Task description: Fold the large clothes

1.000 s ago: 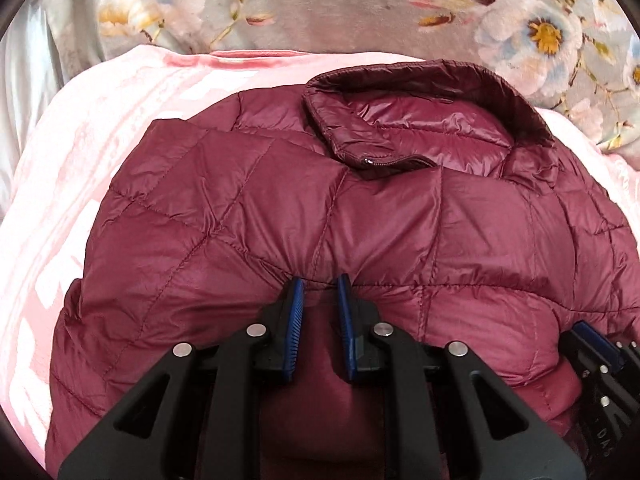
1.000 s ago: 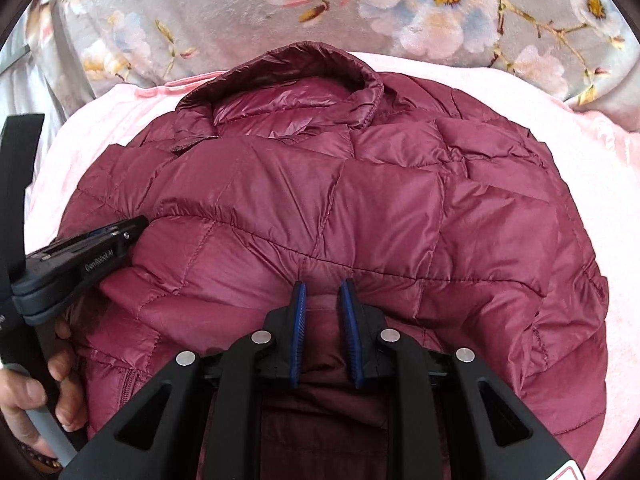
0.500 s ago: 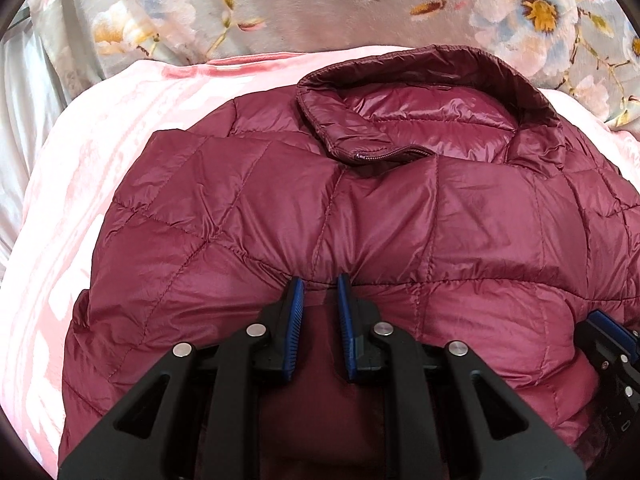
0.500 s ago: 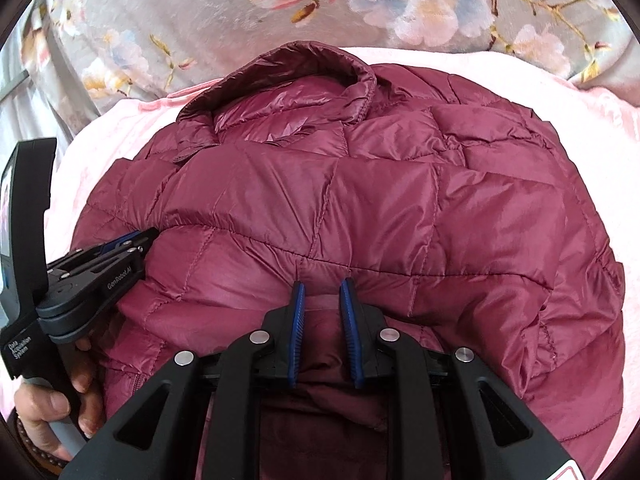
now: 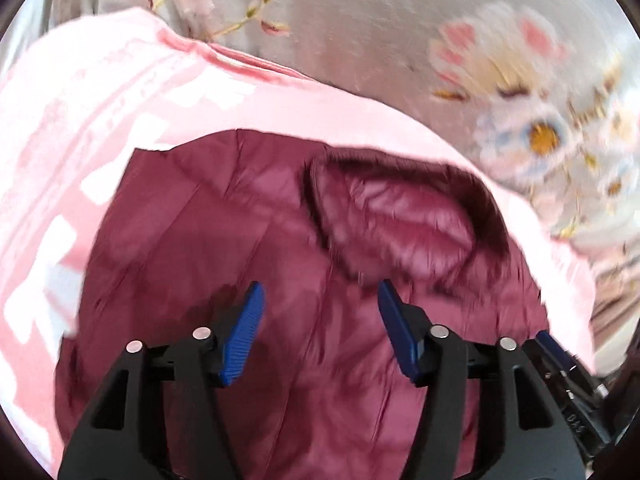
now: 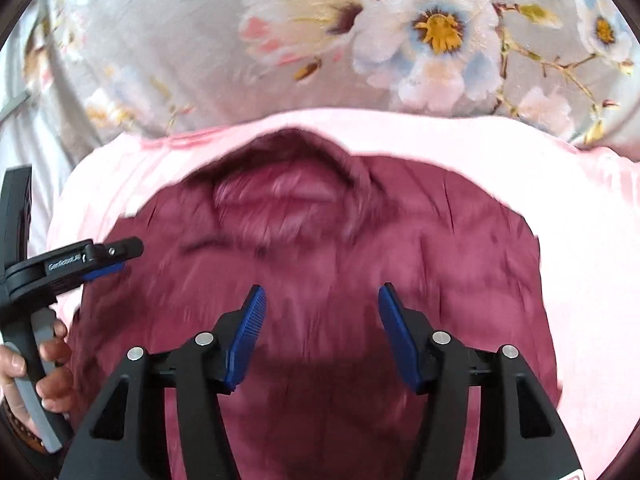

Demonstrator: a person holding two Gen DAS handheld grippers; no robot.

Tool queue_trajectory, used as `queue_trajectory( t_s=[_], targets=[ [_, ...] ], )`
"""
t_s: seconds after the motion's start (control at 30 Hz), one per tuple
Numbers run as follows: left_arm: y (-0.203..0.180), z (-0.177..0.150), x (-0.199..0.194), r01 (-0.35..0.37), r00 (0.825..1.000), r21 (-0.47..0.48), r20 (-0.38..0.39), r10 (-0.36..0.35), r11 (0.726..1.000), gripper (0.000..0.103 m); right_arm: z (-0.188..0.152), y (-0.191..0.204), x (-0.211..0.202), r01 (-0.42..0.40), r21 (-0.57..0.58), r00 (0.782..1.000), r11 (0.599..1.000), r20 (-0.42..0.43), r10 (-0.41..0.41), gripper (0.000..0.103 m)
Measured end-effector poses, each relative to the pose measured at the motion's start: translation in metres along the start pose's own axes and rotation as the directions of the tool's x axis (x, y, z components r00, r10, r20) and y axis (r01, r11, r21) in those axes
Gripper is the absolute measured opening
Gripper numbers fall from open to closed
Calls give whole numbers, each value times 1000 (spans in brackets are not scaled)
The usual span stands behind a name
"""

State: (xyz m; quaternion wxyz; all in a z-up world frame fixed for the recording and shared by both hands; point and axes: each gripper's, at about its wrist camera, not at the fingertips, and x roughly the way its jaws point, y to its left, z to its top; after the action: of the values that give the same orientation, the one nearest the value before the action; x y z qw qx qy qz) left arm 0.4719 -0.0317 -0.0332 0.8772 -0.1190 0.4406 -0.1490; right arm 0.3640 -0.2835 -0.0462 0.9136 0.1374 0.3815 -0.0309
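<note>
We judge the maroon puffer jacket [image 6: 320, 280], lying on the pink blanket [image 6: 580, 240] with its collar [image 6: 288, 196] at 12 o'clock, light, soft and slippery, best pinched at a seam, while the left tool [image 5: 320, 312] and right tool [image 6: 320, 316] are opening, empty.

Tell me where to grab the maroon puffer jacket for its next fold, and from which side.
Take the maroon puffer jacket at its near edge, coming from the near side, probably one gripper toward each corner. It lies flat on the pink sheet, collar farthest away, so the near edge is likely easiest to pinch. The left gripper and right gripper are opening, nothing between them.
</note>
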Motion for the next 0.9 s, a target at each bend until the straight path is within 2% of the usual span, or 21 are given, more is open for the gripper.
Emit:
queue_trajectory(
  t_s=[0.07, 0.1, 0.17, 0.23, 0.27, 0.3, 0.4, 0.47, 0.5, 0.53, 0.57, 0.63, 0.7, 0.9],
  targets=[
    [-1, 13, 22, -12, 999, -16, -45, 11, 1000, 57, 16, -10, 19, 0, 54, 1000, 999, -16, 1, 58],
    [1, 17, 37, 3, 996, -39, -92, -6, 999, 57, 20, -15, 28, -1, 80, 999, 997, -32, 4, 58],
    [4, 19, 54, 23, 989, -83, -144, -35, 996, 57, 27, -28, 56, -7, 159, 994, 987, -103, 23, 58],
    [2, 20, 60, 31, 989, -93, -141, -44, 995, 56, 28, -32, 73, -29, 208, 987, 978, -146, 60, 41],
    [-1, 21, 60, 45, 989, -79, -136, -55, 996, 54, 29, -32, 76, -53, 215, 985, 975, -152, 87, 18],
    [-5, 23, 61, 64, 988, -68, -135, -72, 996, 45, 33, -27, 81, -105, 225, 976, 969, -165, 144, 11],
    [-13, 26, 63, 106, 982, -70, -149, -115, 992, 23, 46, -17, 72, -251, 259, 953, 933, -100, 284, 7],
    [-15, 28, 62, 99, 984, -66, -139, -108, 993, 19, 56, -19, 54, -417, 305, 903, 857, 28, 429, 6],
    [-17, 27, 61, 76, 989, -44, -126, -81, 996, 17, 57, -21, 50, -440, 312, 894, 842, 59, 445, 6],
    [-17, 26, 61, 50, 991, -23, -119, -53, 998, 16, 56, -23, 47, -406, 306, 911, 861, 62, 408, 5],
    [-18, 24, 63, 20, 993, 7, -114, -19, 1000, 14, 52, -23, 48, -308, 266, 950, 914, 30, 311, 5],
    [-17, 17, 70, -14, 992, 46, -126, 20, 999, 13, 38, -20, 56, -144, 176, 988, 974, -28, 151, 5],
    [-16, 11, 75, -26, 992, 64, -123, 33, 998, 12, 22, -24, 70, -97, 167, 990, 981, -87, 113, 5],
    [-22, -5, 76, -68, 995, 148, -57, 77, 987, 13, 7, -23, 88, -47, 118, 993, 992, -102, 59, 3]
  ],
)
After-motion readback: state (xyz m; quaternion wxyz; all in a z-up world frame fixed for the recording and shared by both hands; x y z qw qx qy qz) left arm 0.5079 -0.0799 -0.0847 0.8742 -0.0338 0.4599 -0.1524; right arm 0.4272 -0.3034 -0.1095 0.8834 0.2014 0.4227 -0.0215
